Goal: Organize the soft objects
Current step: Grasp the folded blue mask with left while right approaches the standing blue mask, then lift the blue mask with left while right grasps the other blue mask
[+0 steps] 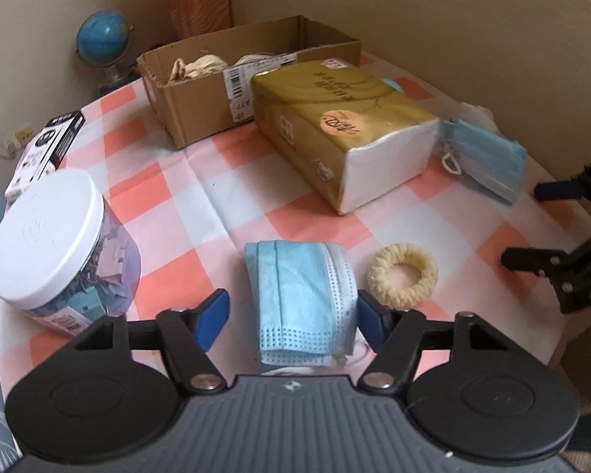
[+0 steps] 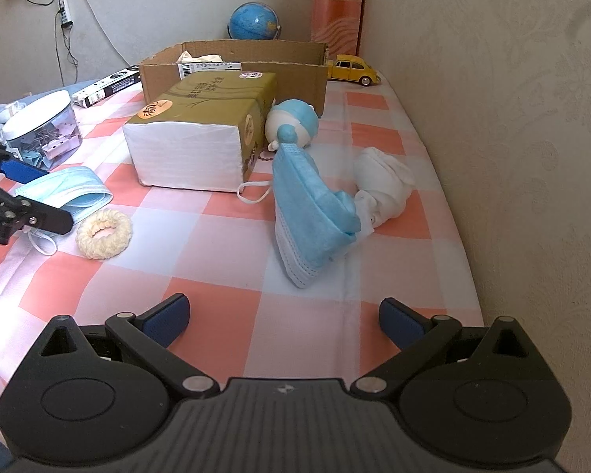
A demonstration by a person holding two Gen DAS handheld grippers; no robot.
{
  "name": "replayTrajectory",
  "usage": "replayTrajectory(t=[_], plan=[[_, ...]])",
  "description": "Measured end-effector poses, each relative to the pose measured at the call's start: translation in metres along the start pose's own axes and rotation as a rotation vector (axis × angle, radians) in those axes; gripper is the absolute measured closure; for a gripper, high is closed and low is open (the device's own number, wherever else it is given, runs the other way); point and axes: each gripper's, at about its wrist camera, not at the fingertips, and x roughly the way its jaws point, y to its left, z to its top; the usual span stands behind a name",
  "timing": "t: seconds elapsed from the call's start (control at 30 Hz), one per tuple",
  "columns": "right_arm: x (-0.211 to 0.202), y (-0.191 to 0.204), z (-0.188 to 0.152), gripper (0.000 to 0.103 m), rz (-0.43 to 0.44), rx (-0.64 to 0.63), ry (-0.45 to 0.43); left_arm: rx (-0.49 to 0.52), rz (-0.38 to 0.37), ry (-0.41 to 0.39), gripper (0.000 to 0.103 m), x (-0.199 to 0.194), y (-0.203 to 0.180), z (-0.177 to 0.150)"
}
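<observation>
1. Straddling the folded face mask (image 1: 301, 299) at lower centre of the left view with the left hand-held gripper (image 1: 291, 317), fingers spread, nothing clenched yet.
2. Hovering released at the bottom of the right view: right hand-held gripper (image 2: 283, 315), short of the mask stack (image 2: 311, 213).
3. Likely needing next: closing on the mask, then carrying it to the cardboard box (image 1: 201, 94) at upper centre.

the near end of the folded face mask (image 1: 301, 299) slips out of sight behind the left tool's (image 1: 291, 313) body, its ear loop mostly hidden. the cardboard box (image 2: 232, 75) wall conceals most of the pale cloth (image 1: 195, 67) inside. print on the tissue pack (image 2: 201, 134) is too blurred to read. the right tool (image 1: 563, 232) is cut by the left view's edge.
</observation>
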Motion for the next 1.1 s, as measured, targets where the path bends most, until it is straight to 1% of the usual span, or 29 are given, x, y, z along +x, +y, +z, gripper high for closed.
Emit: replayTrajectory(t=[0.03, 0.07, 0.23, 0.37, 0.47, 0.53, 0.6, 0.7, 0.87, 0.97, 1.07, 1.1], plan=[[0.000, 0.000, 0.000, 0.000, 0.001, -0.001, 0.000, -0.009, 0.010, 0.005, 0.042, 0.001, 0.000, 0.000], [0.000, 0.000, 0.000, 0.000, 0.001, -0.003, 0.001, -0.019, 0.023, 0.012, 0.043, 0.003, 0.000, 0.000], [0.001, -0.001, 0.003, 0.000, 0.004, -0.020, 0.000, -0.070, 0.039, 0.009, 0.044, 0.003, 0.001, -0.003], [-0.003, 0.000, 0.013, 0.000, -0.011, -0.044, -0.037, -0.082, 0.042, 0.004, 0.044, 0.002, 0.000, -0.004], [-0.007, 0.003, 0.023, 0.004, -0.017, -0.077, -0.078, -0.085, 0.038, 0.004, 0.044, 0.002, 0.000, -0.004], [-0.006, 0.005, 0.029, 0.012, -0.026, -0.102, -0.097, -0.087, 0.037, 0.003, 0.044, 0.002, 0.000, -0.004], [-0.004, 0.008, 0.035, 0.016, -0.027, -0.125, -0.108, -0.087, 0.035, 0.001, 0.044, 0.003, 0.000, -0.004], [0.004, 0.013, 0.041, 0.019, -0.015, -0.153, -0.102, -0.093, 0.028, -0.001, 0.044, 0.003, 0.001, -0.004], [0.019, 0.021, 0.041, 0.023, 0.009, -0.171, -0.055, -0.100, 0.016, -0.004, 0.044, 0.003, 0.004, -0.003], [0.023, 0.026, 0.040, 0.025, 0.025, -0.176, -0.041, -0.099, 0.011, -0.006, 0.044, 0.004, 0.004, -0.003], [0.026, 0.028, 0.044, 0.027, 0.017, -0.178, -0.041, -0.099, 0.012, -0.006, 0.045, 0.004, 0.005, -0.003], [0.026, 0.027, 0.045, 0.030, 0.016, -0.178, -0.037, -0.097, 0.013, -0.006, 0.045, 0.005, 0.005, -0.002]])
